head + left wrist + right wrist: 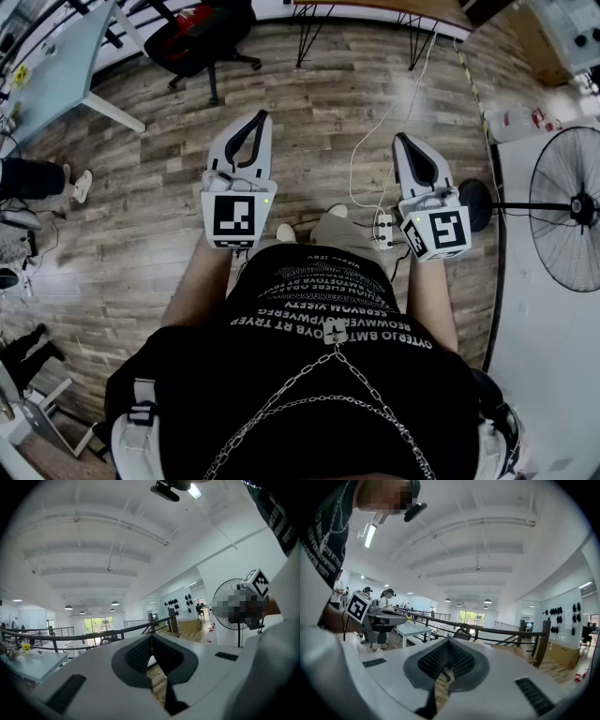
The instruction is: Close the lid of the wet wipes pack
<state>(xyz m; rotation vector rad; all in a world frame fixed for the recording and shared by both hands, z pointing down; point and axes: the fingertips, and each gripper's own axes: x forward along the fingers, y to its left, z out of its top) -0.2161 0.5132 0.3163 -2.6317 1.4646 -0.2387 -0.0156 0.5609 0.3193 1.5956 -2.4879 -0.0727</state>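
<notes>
No wet wipes pack shows in any view. In the head view I hold both grippers out level above a wooden floor (319,103). The left gripper (259,118) has its jaws closed tip to tip with nothing between them. The right gripper (400,140) is shut too, and empty. In the left gripper view the left gripper (151,637) has dark ribbed pads that meet at the front, with the hall beyond. In the right gripper view the right gripper (448,642) also has its pads together, with a railing (487,631) past them.
A black office chair (202,37) stands far ahead on the floor. A pale table (56,70) is at the far left, a standing fan (567,208) and a white surface (553,366) at the right. A power strip (382,230) with a white cable lies near my feet.
</notes>
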